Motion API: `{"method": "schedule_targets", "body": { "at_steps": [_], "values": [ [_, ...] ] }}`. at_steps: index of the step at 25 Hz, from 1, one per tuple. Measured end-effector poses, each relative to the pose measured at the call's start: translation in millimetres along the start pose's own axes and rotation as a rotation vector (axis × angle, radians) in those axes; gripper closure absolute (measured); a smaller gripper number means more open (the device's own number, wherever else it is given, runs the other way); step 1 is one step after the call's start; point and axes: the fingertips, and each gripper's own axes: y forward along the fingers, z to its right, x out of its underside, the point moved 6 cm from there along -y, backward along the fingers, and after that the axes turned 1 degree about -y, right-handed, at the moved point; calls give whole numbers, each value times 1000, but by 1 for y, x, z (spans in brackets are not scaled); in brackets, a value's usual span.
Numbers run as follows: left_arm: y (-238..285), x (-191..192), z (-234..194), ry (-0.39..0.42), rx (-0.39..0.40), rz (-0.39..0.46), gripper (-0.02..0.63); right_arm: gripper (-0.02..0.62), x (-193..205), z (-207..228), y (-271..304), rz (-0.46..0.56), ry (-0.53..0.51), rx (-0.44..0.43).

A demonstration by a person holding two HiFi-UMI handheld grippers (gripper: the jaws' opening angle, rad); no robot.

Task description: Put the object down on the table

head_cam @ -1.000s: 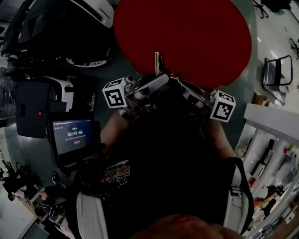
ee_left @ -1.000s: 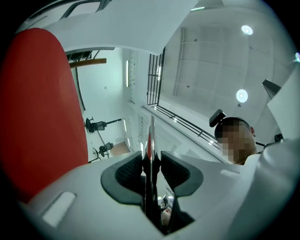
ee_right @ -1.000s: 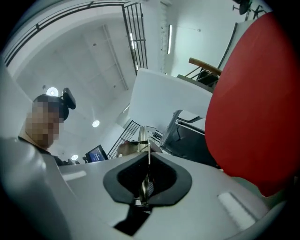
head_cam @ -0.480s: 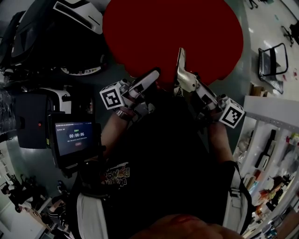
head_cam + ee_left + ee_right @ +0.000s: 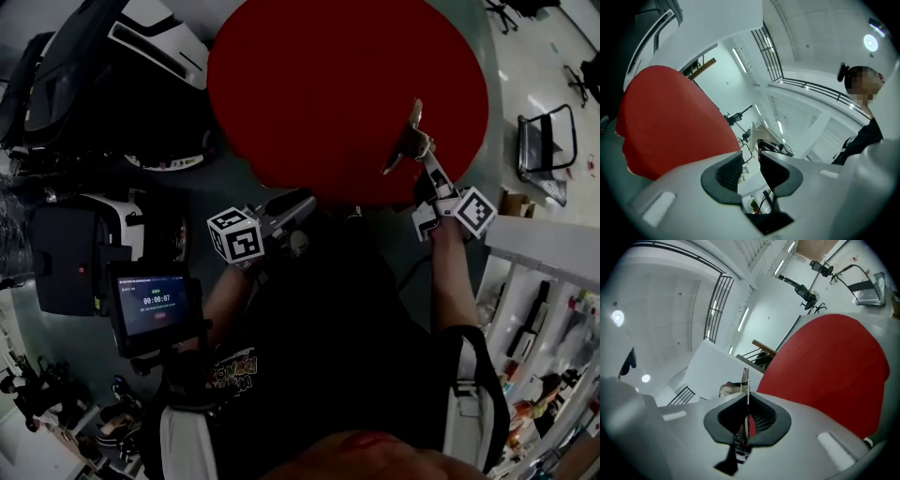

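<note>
Status: our right tongs are clamped on a thin flat pale metal piece. It sits edge-on and sticks out ahead of them, over the right side of the round red tabletop. Our left tongs stand apart with nothing between them, at the tabletop's near edge.

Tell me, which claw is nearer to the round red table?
Right. The right claw, shut on a thin pale flat piece, is above the round red table's right part. The left claw, open and empty, is just off its near edge.
</note>
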Motion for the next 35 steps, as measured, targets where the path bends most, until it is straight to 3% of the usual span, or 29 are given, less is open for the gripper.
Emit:
{"method": "schedule_targets", "body": {
  "at_steps": [4,7,13,18,26,33,35],
  "values": [
    [33,-4,-8,-32,-64,41,482,586,-24,82,47,-77,129,184],
    [44,-4,-13,-54,-112,106,482,586,-32,119,115,-142,138,108],
    [26,-5,-31,-115,-252,230,482,586,-7,160,237,-321,133,152],
    [14,-9,-36,-156,-341,313,482,586,7,169,308,-421,128,146],
    [19,10,-47,-228,-395,340,482,586,27,180,353,-501,163,122],
    [27,7,-49,-257,-359,339,482,580,20,188,352,-500,254,96],
    [27,3,-46,-260,-345,333,480,526,14,185,348,-482,300,86]
  ]
}}
